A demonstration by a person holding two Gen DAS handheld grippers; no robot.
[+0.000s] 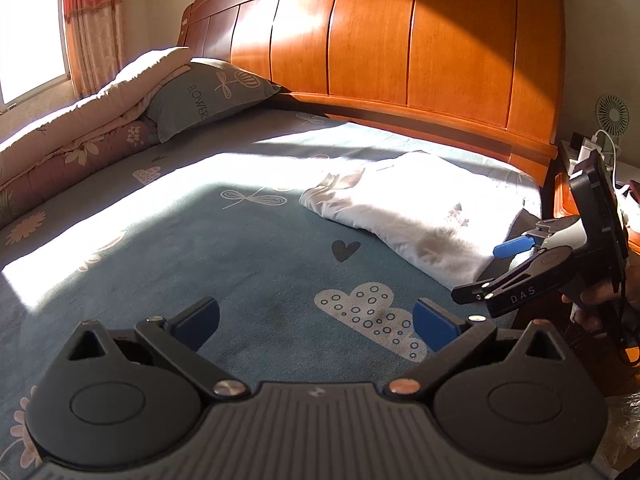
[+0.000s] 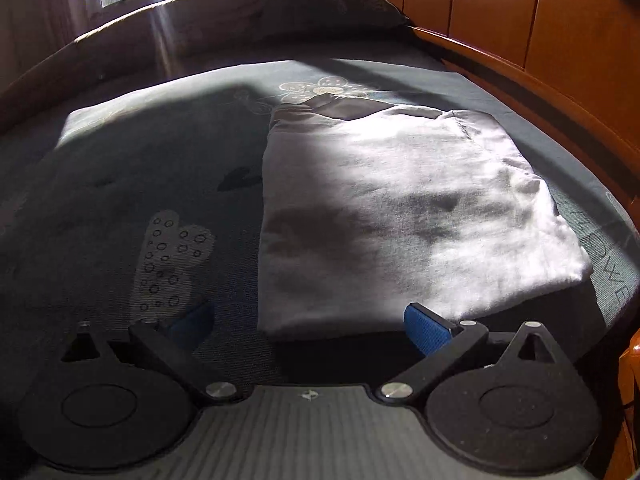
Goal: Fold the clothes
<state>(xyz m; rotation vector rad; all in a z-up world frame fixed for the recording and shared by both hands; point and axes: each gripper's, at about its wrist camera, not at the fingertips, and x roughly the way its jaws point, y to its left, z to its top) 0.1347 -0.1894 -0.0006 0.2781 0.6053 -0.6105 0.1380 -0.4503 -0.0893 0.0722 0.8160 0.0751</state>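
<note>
White garment folded on bed

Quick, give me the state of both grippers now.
Left gripper: open, holding nothing, over the bed sheet.
Right gripper: open, holding nothing, at the near edge of the folded white garment.

Sunlit bed, wooden headboard

The white folded garment lies on a teal bedsheet printed with pale clouds, hearts and flowers, before an orange wooden headboard.
</note>
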